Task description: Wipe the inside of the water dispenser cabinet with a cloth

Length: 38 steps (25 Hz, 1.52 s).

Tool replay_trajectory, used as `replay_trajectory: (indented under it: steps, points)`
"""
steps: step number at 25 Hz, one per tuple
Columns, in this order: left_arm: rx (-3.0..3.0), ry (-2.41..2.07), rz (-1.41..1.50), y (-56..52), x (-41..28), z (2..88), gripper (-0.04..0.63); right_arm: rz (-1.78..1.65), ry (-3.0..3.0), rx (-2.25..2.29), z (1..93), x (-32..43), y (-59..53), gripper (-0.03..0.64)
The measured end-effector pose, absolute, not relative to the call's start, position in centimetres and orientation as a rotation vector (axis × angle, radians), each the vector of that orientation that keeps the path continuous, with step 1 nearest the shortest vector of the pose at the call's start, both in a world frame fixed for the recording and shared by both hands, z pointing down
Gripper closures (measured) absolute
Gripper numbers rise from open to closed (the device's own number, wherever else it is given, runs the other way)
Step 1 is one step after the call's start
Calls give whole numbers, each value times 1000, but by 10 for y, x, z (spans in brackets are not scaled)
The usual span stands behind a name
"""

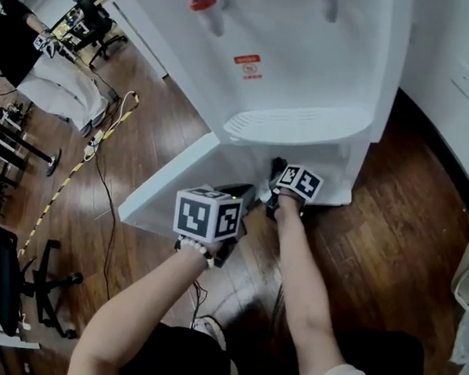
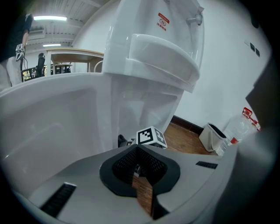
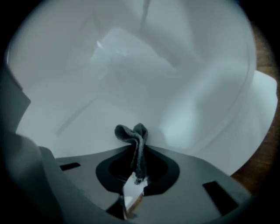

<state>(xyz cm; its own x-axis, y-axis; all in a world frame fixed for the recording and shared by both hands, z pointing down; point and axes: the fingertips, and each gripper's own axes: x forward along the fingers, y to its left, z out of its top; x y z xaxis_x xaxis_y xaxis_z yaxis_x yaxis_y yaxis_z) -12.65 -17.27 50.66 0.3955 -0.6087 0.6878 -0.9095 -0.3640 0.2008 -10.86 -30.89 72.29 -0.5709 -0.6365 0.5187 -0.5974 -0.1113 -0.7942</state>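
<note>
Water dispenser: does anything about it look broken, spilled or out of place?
Nothing looks spilled or damaged. The water dispenser has its cabinet door open, which suits the cleaning: the right gripper, shut on a dark cloth, points into the white cabinet.

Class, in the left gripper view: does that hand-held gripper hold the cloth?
No: the left hand-held gripper is shut on nothing; the right hand-held gripper pinches the cloth.

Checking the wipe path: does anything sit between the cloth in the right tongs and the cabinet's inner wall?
Nothing visible does. The cloth, pinched in the right tongs, faces bare white cabinet wall, and the door is swung open to the left, out of the path.
</note>
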Motion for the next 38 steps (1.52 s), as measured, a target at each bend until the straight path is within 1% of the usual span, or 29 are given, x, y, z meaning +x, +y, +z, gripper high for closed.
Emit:
replay_trajectory:
  steps: [2,4,8,14,17,22,28,38]
  points:
    - [2074,-1296,701,-170,-131,511,607,-1816,2100,-1430,721,-119,-305,574]
    - [2078,-1295,696,-171,-130,509,607,-1815,2053,-1474,721,-110,-303,574]
    - [2082,-1283,705,-172,-128,511,607,-1747,1808,-1662,724,-53,-305,574]
    - [2089,-1267,710,-172,-119,514,607,-1665,1546,-1813,724,28,-298,574]
    - [2091,-1265,721,-172,-117,515,607,-1647,1456,-1844,725,51,-289,574]
    - [2114,-1268,714,-175,-113,508,607,-1620,1420,-1853,724,68,-281,574]
    - [2090,-1272,721,-174,-119,516,607,-1670,1521,-1802,726,35,-277,574]
    - [2083,-1274,723,-174,-131,520,607,-1776,1836,-1590,717,-86,-270,572]
